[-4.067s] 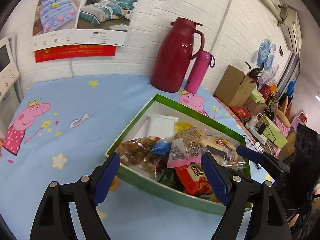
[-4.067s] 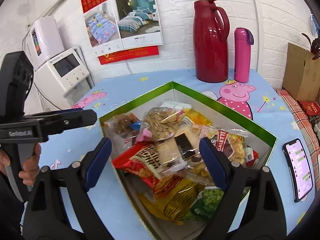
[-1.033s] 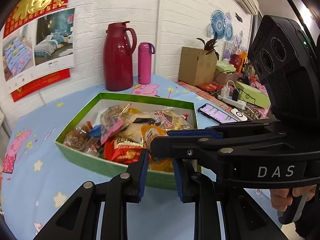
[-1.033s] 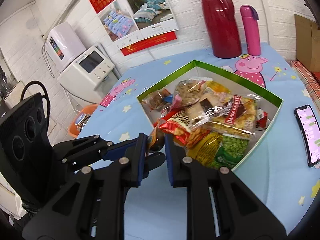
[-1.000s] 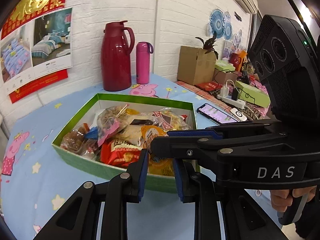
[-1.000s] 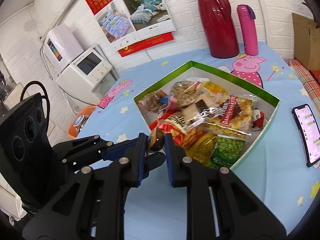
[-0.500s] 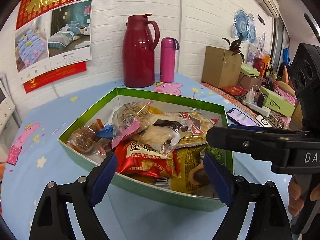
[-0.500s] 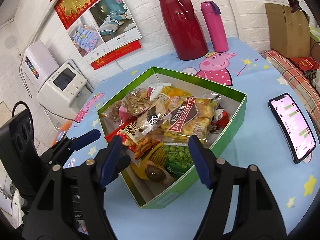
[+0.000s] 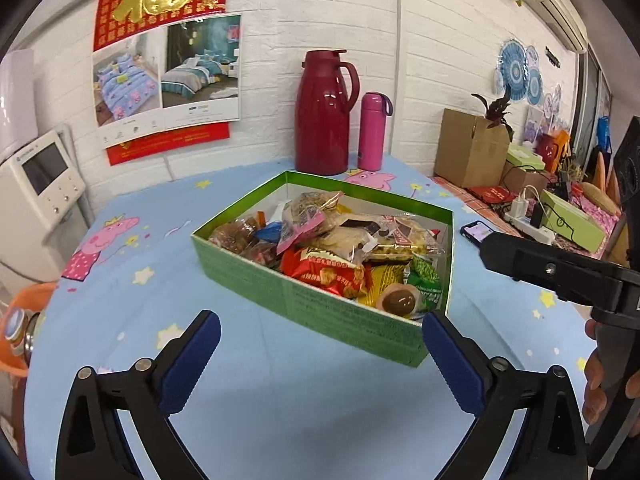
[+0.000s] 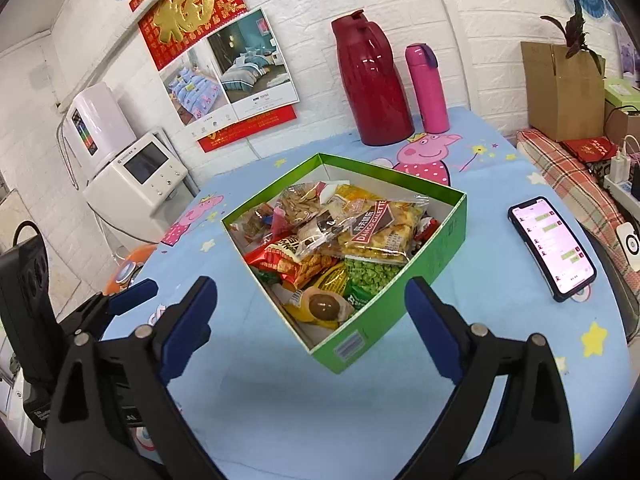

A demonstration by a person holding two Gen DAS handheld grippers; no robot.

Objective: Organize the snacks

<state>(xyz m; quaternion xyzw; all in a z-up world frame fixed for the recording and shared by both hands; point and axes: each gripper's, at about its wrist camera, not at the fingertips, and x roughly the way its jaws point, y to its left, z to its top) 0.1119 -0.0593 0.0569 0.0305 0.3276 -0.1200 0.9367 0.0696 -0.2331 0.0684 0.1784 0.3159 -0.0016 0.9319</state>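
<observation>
Both grippers' jaws gape, apparently empty, before snack box [image 9: 340, 312].

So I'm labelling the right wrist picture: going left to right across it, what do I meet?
White machine → green snack box → red jug → pink bottle → phone → cardboard box.

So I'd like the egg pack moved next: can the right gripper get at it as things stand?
Probably yes. The right gripper is open and empty, just short of the box. The egg pack lies on top in the near corner, uncovered; only the low box wall stands between them.
</observation>
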